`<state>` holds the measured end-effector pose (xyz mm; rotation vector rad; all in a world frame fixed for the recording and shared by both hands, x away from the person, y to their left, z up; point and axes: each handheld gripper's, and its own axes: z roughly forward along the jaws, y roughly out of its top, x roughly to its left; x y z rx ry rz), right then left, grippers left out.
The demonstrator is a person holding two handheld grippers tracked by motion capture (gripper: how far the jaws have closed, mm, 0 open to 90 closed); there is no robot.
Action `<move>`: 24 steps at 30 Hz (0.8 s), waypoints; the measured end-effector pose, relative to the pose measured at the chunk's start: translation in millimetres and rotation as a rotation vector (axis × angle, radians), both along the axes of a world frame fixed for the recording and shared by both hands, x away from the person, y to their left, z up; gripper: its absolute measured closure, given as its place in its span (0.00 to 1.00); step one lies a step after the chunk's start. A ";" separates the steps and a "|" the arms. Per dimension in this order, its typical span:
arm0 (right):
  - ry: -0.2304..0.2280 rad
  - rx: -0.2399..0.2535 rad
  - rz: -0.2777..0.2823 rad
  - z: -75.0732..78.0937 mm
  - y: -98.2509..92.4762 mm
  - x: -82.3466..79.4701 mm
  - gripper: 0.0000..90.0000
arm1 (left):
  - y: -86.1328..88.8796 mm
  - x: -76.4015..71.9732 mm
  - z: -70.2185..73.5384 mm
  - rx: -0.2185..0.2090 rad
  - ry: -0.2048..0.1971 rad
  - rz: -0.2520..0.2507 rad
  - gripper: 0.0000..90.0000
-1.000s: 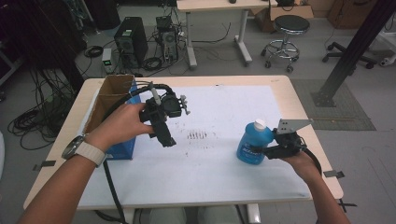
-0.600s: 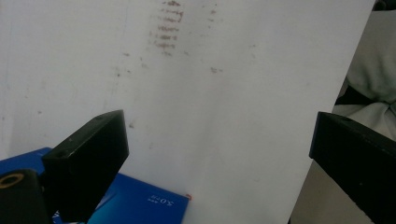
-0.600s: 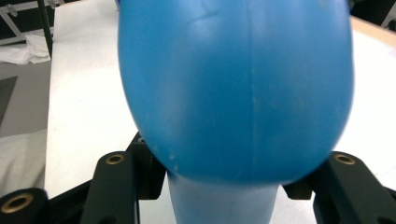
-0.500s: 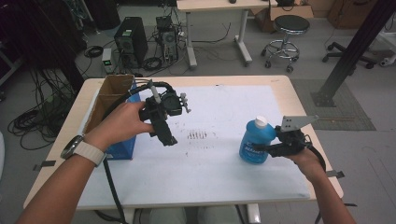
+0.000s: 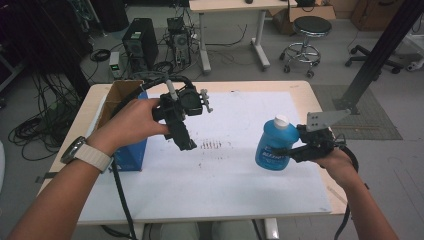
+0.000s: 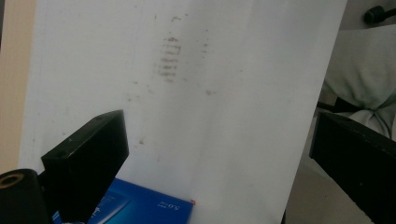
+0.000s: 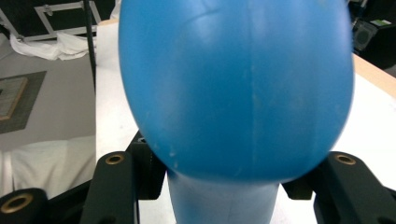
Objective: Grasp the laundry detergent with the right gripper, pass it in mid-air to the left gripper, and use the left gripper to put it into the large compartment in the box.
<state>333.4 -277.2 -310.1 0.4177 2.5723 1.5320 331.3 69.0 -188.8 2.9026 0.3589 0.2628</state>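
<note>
A blue bottle (image 5: 272,142) with a white cap hangs tilted just above the right side of the white mat (image 5: 225,190). My right gripper (image 5: 281,153) is shut on its lower body from the right. In the right gripper view the bottle (image 7: 233,93) bulges between the two black jaws of that gripper (image 7: 231,184). My left gripper (image 5: 183,138) hovers above the mat's left half, pointing down, open, with nothing between its jaws. In the left gripper view my left gripper (image 6: 222,163) stands wide over the mat (image 6: 233,93).
An open cardboard box (image 5: 117,97) with a blue box (image 5: 131,150) against it sits at the table's left edge; the blue box (image 6: 144,207) also lies below the left jaw. Dark smudges (image 5: 212,145) mark the mat's middle. Computer towers (image 5: 137,42) and a stool (image 5: 310,27) stand beyond the table.
Both hands have risen. The right gripper has lifted the blue bottle up off the mat. The left gripper stays open above the mat's left half.
</note>
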 end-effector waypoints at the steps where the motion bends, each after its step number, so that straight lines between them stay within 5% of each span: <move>1: 0.000 0.001 0.005 3.3 1.2 0.0 0.50 | -0.5 -0.2 1.2 0.002 0.000 -0.004 0.06; 24: 0.001 -0.026 0.182 37.6 48.8 1.2 0.49 | -10.2 -14.8 30.9 0.009 -0.013 -0.049 0.06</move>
